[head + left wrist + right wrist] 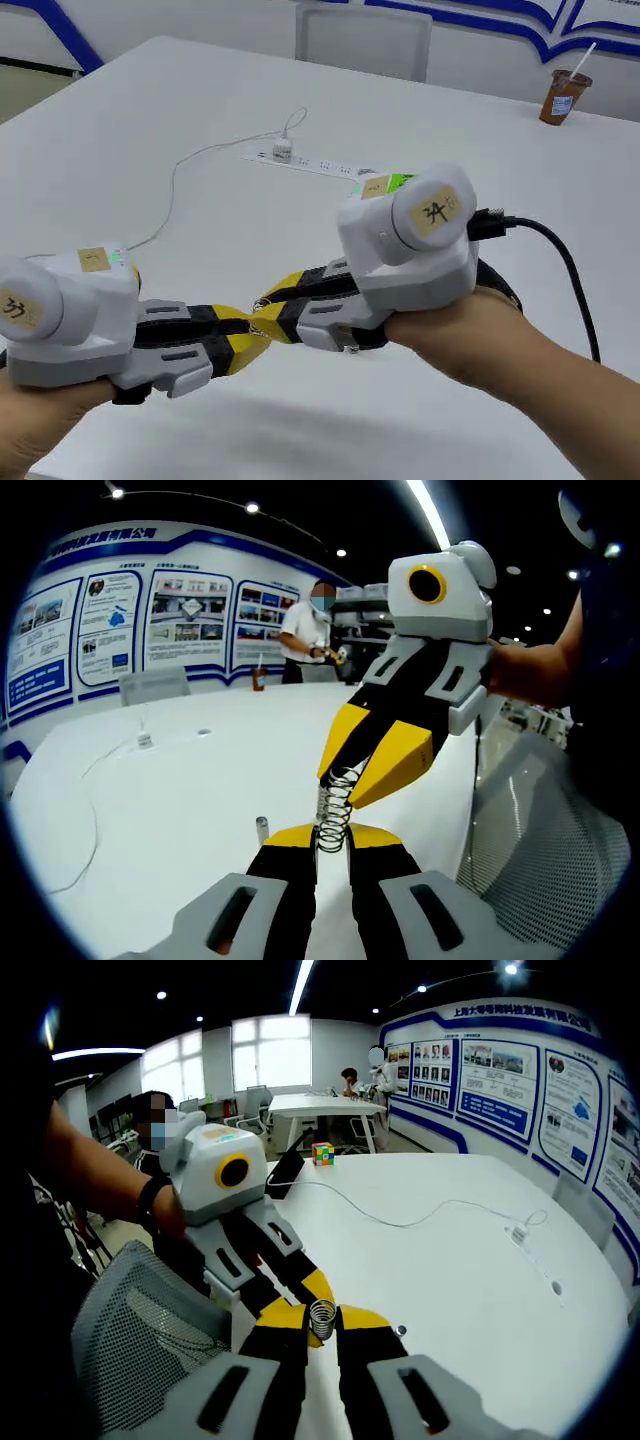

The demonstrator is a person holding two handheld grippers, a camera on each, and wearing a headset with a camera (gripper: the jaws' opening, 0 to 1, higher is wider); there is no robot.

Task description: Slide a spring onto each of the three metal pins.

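A coiled metal spring (335,808) is held above the white table between both grippers, which meet tip to tip. My left gripper (332,840) is shut on the spring's near end. My right gripper (345,778) comes down from the upper right and closes its yellow tips on the far end. In the right gripper view the spring (321,1313) shows end-on as a ring between my right gripper (321,1324) tips. In the head view the left gripper (258,338) and right gripper (262,308) touch at centre. A short metal pin (262,829) stands on the table beyond the tips.
On the white table (150,120) lie a power strip (300,160) with a thin cable (175,180), and a drink cup (565,95) stands at the far right. A chair (365,40) is at the far edge, and a grey mesh chair (140,1330) is close by.
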